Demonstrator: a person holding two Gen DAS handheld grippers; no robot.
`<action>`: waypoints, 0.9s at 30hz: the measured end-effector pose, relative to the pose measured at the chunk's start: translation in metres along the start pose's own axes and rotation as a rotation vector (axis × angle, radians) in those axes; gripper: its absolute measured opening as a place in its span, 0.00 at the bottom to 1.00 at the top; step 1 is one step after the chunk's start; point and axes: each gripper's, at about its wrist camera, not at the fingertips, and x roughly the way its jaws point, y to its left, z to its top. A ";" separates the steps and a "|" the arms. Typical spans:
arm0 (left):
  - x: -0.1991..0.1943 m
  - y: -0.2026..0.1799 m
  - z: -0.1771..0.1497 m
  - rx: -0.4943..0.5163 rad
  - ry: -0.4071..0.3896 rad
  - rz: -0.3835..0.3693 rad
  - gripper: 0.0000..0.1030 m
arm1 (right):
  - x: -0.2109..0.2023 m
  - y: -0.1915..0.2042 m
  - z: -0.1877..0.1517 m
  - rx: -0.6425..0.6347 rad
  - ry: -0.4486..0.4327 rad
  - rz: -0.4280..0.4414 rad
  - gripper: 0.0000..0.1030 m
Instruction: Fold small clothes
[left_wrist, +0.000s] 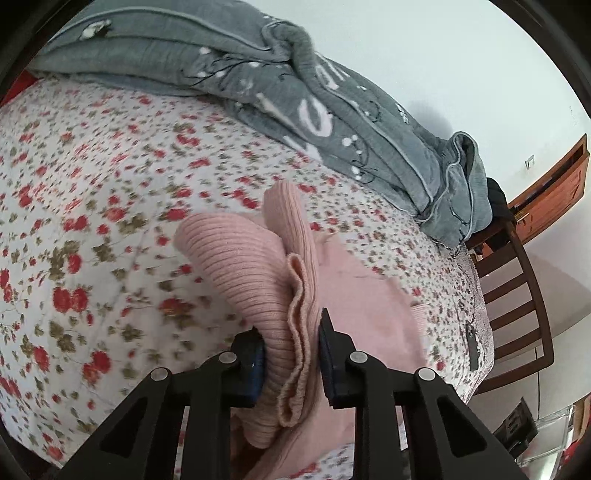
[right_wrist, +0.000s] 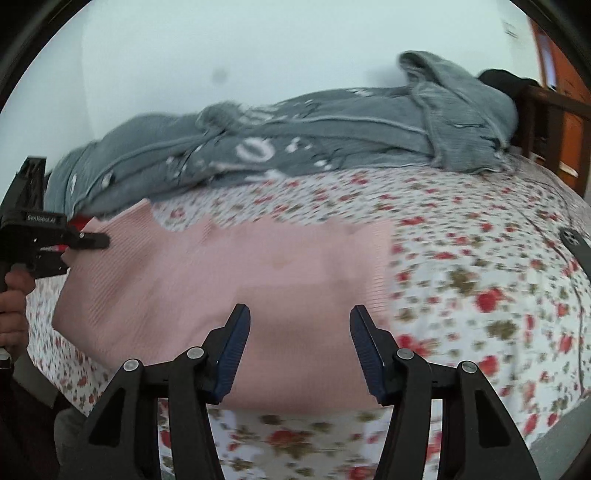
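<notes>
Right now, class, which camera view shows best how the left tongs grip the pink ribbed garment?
The left wrist view: the left tongs are shut on a bunched fold of the pink ribbed garment, both pads visibly pressing it. The right wrist view shows the garment spread flat on the floral bedspread, the left tongs small at its far-left edge.

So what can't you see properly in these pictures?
- Left wrist view: the pink knit top bunches in the left hand-held gripper; its lower part is hidden behind the fingers.
- Right wrist view: the top's near edge sits behind the open right hand-held gripper, and motion blur smears its ribbing.
- Both views: the white lettering on the grey blanket is folded and blurred, so unreadable.
</notes>
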 end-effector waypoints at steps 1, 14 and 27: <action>0.000 -0.009 0.001 0.006 -0.002 0.000 0.22 | -0.006 -0.013 0.001 0.024 -0.014 -0.005 0.54; 0.091 -0.183 -0.050 0.242 0.134 -0.021 0.21 | -0.060 -0.129 -0.014 0.206 -0.085 -0.064 0.54; 0.088 -0.182 -0.046 0.268 0.151 -0.148 0.46 | -0.053 -0.119 -0.004 0.209 -0.038 0.071 0.54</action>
